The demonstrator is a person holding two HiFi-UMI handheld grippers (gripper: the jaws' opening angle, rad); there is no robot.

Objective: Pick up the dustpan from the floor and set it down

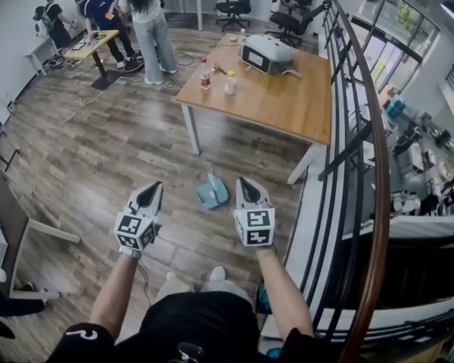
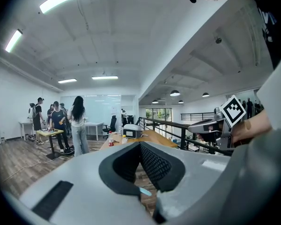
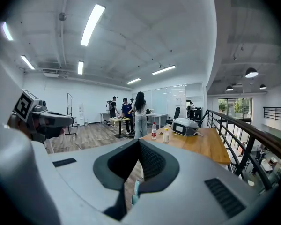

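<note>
While the dustpan [image 1: 212,193] lies on the wooden floor [image 1: 121,150], close to the near leg of the table [image 1: 287,104], it is seen in the head view between the two tools. The left tool [image 1: 149,197] and the right tool [image 1: 247,190] are both carried in the air with jaws pressed together and nothing gripped. For a clean pickup, one tool is best opened first, tipped down toward the floor, and closed squarely on the handle or rim, since a light pan is likely to slide if nudged.
</note>
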